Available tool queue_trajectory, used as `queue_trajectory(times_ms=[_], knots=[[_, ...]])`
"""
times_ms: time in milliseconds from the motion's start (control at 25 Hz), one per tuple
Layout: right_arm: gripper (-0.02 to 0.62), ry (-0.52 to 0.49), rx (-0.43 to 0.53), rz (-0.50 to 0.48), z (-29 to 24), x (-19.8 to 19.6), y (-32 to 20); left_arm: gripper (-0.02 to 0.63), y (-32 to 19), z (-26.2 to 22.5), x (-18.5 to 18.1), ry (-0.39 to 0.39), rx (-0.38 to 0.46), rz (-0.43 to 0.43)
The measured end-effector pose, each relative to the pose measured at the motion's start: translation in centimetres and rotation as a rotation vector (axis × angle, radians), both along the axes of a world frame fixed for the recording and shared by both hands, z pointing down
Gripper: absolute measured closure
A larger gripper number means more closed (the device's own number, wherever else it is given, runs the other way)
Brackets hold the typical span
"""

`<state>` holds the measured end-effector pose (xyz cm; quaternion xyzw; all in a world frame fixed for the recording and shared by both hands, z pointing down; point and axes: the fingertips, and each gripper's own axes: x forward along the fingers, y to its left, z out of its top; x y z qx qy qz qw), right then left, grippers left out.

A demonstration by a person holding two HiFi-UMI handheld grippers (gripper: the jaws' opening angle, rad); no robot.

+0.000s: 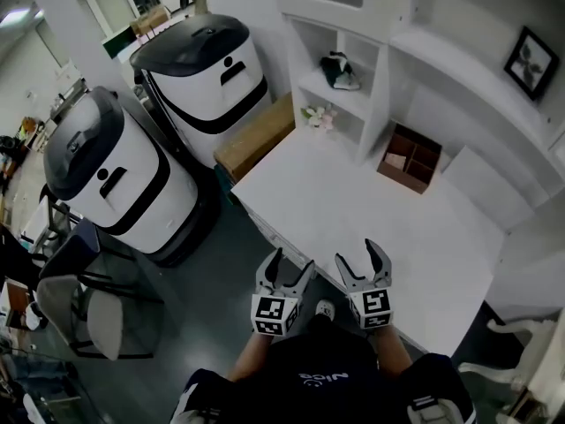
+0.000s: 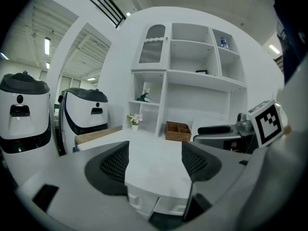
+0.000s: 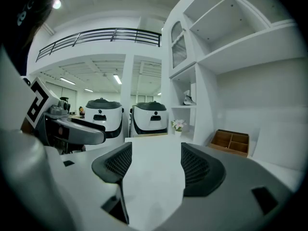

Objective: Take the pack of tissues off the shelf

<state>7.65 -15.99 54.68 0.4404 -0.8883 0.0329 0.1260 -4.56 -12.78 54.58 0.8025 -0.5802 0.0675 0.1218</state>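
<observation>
Our left claw (image 1: 292, 263) and right claw (image 1: 357, 256) hang spread and empty. The pack (image 1: 340, 71) on the far shelf (image 1: 315, 84) is probably soft and light; we'd pinch its middle gently.

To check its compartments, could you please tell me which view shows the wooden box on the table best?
The head view: it looks down into the wooden box, so its dividers show. Both gripper views catch it small and low, mostly from the side.
</observation>
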Motion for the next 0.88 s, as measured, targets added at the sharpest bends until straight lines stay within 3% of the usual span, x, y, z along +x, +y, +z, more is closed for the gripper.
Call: queue_trajectory(times_ms=[320, 680, 880], knots=[[0.299, 0.036, -0.003, -0.055, -0.4, 0.7, -5.8, 0.267, -5.8, 0.3, 0.3, -0.001, 0.0, -0.061], [0.301, -0.039, 0.017, 0.002, -4.2, 0.1, -9.3, 0.267, -9.1, -1.2, 0.3, -0.002, 0.004, -0.014], [0.304, -0.061, 0.076, 0.033, -7.6, -1.1, -11.6, 0.267, -11.2, -1.9, -1.2, 0.0, 0.007, 0.014]])
